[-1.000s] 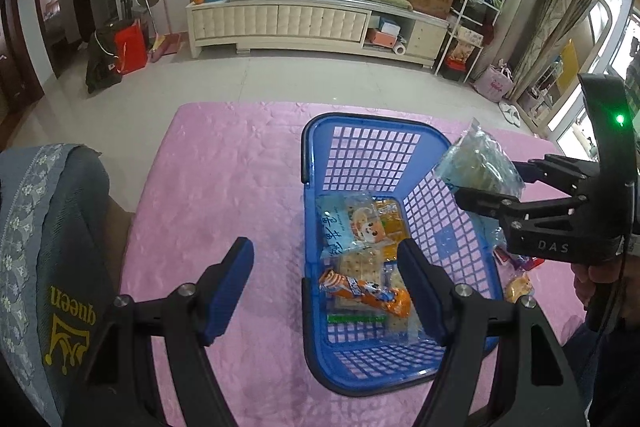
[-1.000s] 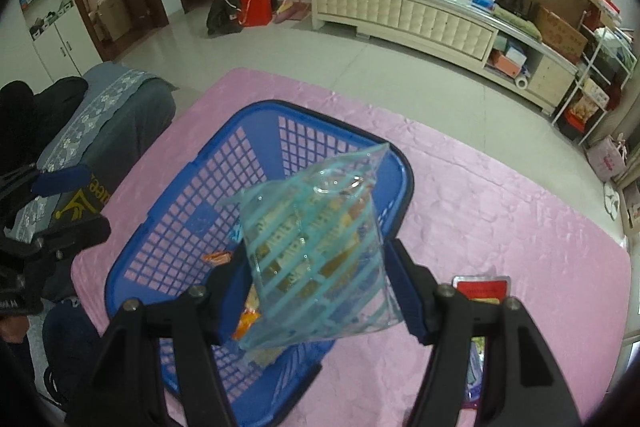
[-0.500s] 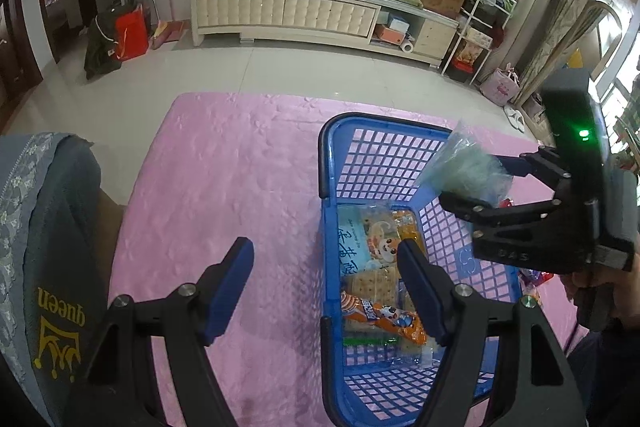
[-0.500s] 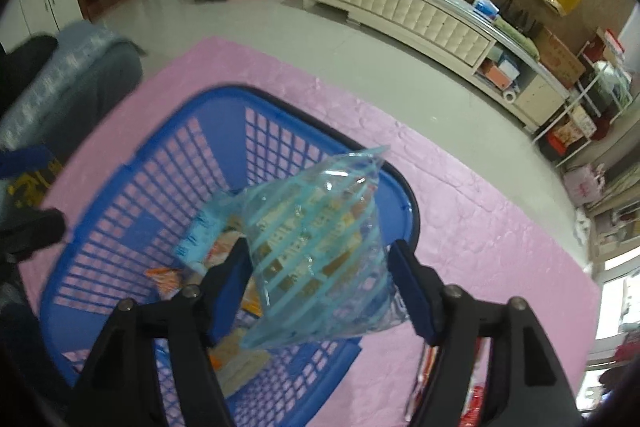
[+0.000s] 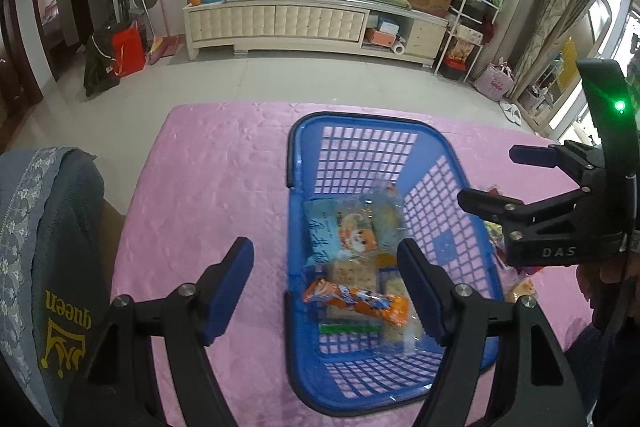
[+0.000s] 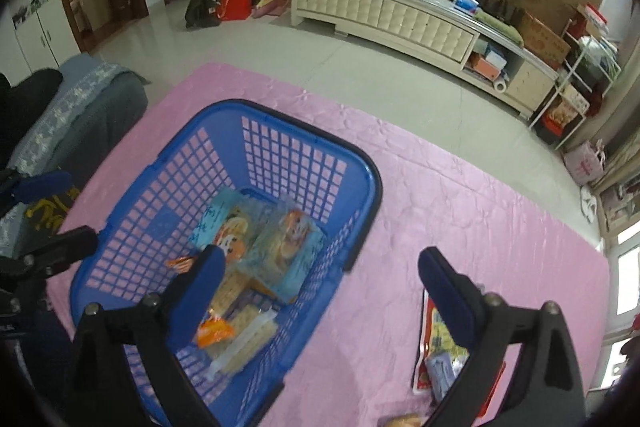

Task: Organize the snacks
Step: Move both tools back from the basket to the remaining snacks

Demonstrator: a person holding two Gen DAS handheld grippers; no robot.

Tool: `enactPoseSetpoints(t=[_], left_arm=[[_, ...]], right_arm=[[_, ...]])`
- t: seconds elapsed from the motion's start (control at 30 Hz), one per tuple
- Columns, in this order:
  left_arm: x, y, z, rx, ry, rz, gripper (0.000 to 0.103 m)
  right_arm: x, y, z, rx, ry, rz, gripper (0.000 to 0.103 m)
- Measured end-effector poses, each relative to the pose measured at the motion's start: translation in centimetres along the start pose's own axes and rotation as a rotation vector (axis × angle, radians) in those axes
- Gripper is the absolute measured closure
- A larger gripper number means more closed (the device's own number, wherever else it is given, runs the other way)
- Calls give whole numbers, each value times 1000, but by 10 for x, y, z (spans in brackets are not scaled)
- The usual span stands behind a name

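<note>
Since the earlier frame, the clear blue-striped snack bag (image 6: 282, 247) has left the right gripper (image 6: 320, 281) and now lies in the blue plastic lattice basket (image 5: 430, 183) atop other packets. Left to right: the left gripper (image 5: 325, 277), spread and empty, hangs above the pink tablecloth (image 5: 208, 187); the basket; the right gripper, jaws opening with nothing between them.
</note>
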State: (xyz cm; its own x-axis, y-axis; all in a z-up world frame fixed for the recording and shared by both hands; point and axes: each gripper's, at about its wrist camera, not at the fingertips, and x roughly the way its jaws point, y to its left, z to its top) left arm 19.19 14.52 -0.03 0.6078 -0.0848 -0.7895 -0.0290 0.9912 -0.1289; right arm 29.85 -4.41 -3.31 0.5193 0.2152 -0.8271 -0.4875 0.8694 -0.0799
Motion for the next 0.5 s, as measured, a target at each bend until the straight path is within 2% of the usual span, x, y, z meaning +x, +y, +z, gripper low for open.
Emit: enactPoseSetpoints(t=[0.5], left_arm=[[-49, -56, -14, 52, -59, -46, 31]], right_arm=[[-75, -18, -52, 68, -62, 26, 4]])
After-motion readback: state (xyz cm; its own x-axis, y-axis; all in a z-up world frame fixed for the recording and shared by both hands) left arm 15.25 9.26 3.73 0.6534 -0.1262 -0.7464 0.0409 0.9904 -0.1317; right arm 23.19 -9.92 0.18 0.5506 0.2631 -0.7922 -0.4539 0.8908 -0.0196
